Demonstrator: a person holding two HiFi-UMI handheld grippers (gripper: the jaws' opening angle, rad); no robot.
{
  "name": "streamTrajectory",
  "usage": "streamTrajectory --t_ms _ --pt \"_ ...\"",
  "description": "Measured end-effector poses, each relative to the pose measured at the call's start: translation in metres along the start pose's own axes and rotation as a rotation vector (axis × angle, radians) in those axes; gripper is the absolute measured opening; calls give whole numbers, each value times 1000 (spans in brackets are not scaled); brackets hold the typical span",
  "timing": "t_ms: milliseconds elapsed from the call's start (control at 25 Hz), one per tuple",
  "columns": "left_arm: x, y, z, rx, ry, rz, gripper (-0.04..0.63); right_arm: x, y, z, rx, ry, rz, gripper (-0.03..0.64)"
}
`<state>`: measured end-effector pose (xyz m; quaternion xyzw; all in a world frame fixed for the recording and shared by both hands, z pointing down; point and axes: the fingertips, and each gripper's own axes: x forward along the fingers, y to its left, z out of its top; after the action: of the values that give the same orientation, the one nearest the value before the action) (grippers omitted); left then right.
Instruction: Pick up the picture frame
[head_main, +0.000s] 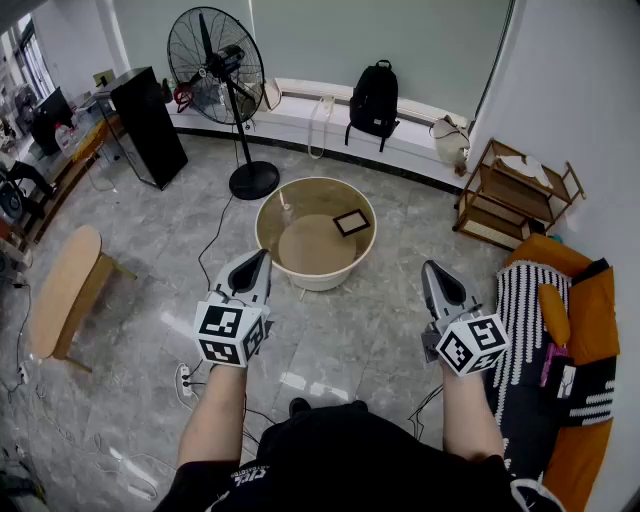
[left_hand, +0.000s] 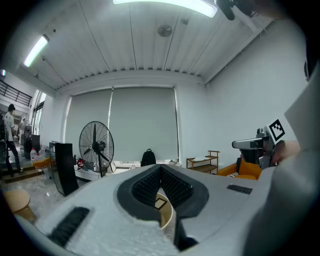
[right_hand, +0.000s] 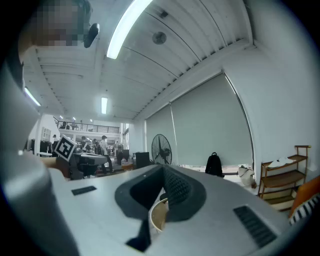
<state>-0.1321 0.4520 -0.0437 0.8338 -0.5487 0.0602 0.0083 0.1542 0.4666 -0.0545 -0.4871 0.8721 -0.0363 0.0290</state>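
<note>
Against the far right wall of the tub (head_main: 318, 281), the picture frame (head_main: 351, 222) sits untouched, left tool (head_main: 262, 257) and right tool (head_main: 430, 267) closed, empty.

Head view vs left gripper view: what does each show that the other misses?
Head view only: the person's forearms, the left gripper's marker cube, a white power strip on the floor. Left gripper view only: a white ceiling strip light, a standing person far left. Both: the round beige tub holding the small dark picture frame, black pedestal fan, black backpack, right gripper.
</note>
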Motion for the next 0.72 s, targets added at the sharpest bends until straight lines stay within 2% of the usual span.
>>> streamTrajectory --t_ms 520,720 --pt "4 -25 -3 8 19 3 3 -21 -23 -2 -5 8 -2 2" --pt "5 -41 -4 6 22 10 5 -40 -37 1 44 -23 14 5"
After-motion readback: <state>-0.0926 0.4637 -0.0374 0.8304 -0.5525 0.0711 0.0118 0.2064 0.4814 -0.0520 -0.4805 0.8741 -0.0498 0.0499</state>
